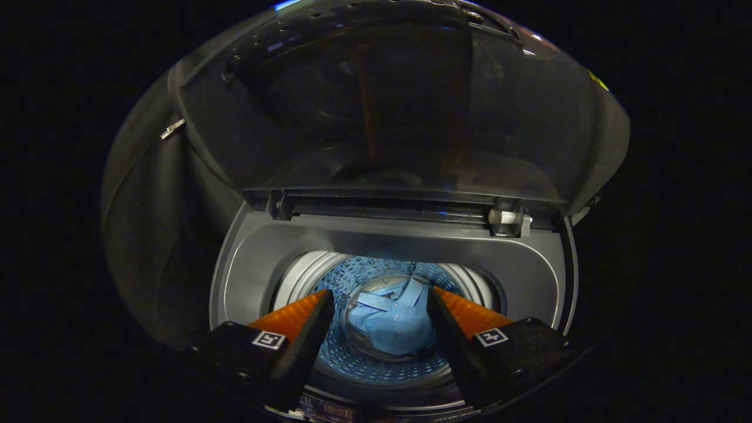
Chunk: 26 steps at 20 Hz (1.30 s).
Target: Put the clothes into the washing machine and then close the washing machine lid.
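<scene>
Looking down along its two fingers, the gripper (380,305) hung over the open top of the washing machine (247,276). Its fingers (305,335) were spread wide apart and held nothing. There was only empty space between them.

Down in that gap, far below the fingers, lay the light blue shirt (395,326). It was at the bottom of the drum (364,273). The shirt had a collar, a row of small buttons down the front, and thin dark stripes at the collar and sleeve edge. It lay bunched up and a bit crooked. The fingers did not touch it.

The drum wall around the shirt was shiny and full of little holes, and it looked blue in the light. A wide grey rim went round the mouth of the drum.

The lid (388,111) was up. It stood tall behind the drum, just past the fingers, and it was dark and see-through like glass. It was joined to the back of the machine by two hinges, one on the left (276,204) and one on the right (506,217). The right hinge had a small white piece on it.

Everything around the machine was very dark.
</scene>
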Tool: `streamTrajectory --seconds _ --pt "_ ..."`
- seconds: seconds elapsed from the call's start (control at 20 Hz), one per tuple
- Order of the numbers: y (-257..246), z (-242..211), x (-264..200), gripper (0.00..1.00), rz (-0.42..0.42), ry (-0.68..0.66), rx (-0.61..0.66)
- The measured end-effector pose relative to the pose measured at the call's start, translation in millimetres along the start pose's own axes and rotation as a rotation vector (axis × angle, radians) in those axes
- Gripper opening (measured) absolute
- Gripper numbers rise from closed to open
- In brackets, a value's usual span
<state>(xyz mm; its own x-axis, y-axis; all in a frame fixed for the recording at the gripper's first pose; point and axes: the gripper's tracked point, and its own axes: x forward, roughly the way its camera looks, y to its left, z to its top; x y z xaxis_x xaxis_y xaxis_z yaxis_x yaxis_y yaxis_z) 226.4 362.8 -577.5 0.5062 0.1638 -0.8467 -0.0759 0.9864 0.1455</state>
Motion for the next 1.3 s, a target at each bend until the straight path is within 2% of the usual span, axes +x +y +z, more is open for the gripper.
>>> streamTrajectory --seconds 0.35,0.9,1.1,1.3 --pt "7 42 -49 1.0 0.014 -0.101 0.024" --pt "27 178 -156 1.0 0.038 -0.35 0.032" --pt "38 225 -165 1.0 0.03 -0.413 0.012" --pt "40 256 -145 1.0 -0.004 -0.414 0.013"
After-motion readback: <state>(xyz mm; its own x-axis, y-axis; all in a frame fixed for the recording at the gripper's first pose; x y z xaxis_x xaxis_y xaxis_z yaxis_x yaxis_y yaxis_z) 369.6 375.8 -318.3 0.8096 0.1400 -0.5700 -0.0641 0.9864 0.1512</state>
